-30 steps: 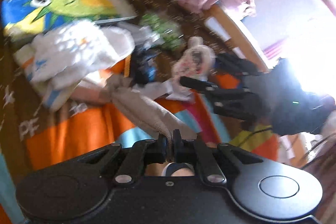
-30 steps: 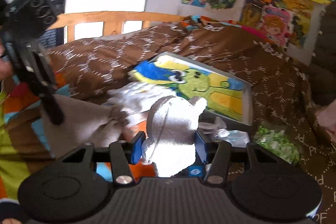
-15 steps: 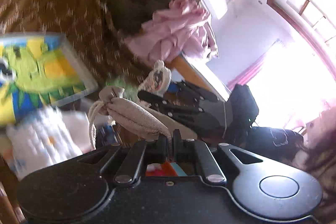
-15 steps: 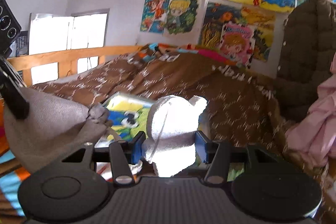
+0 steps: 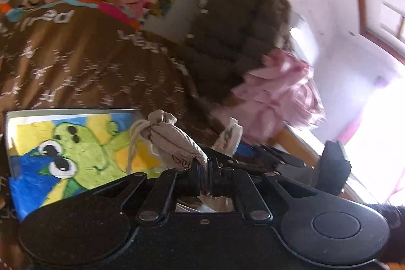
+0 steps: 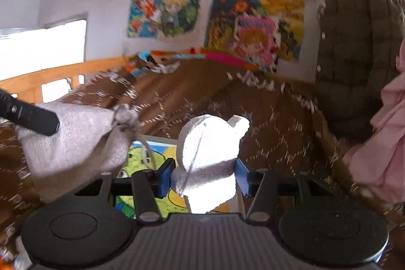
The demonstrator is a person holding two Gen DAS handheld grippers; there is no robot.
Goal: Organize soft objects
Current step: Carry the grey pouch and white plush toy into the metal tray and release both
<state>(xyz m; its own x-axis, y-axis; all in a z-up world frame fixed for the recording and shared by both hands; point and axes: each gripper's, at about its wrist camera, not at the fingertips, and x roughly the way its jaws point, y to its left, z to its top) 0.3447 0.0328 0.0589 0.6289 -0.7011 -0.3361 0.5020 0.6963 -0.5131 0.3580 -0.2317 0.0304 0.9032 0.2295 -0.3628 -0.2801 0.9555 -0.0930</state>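
Observation:
My left gripper [image 5: 205, 175] is shut on the edge of a beige drawstring pouch [image 5: 172, 141], which sticks out forward with its tied neck and cord hanging over a box with a green cartoon frog lid [image 5: 68, 151]. The right gripper [image 6: 203, 175] is shut on a white plush toy [image 6: 210, 156], its blue pads [image 6: 167, 176] pressing both sides. In the right wrist view the same pouch [image 6: 73, 138] hangs at left from a black finger [image 6: 30, 114] of the left gripper. The right tool [image 5: 278, 160] shows in the left wrist view with the plush [image 5: 230, 136] at its tip.
A brown patterned blanket [image 5: 76, 67] covers the bed. A dark quilted jacket [image 5: 235, 42] and pink clothes [image 5: 278, 95] pile up at the right. Colourful pictures [image 6: 253, 17] hang on the wall. A wooden bed rail [image 6: 50, 75] runs at the left.
Both grippers have lifted and swung up from the pile of toys on the orange blanket toward the frog box and the wall, each carrying its object. Neither grip changed.

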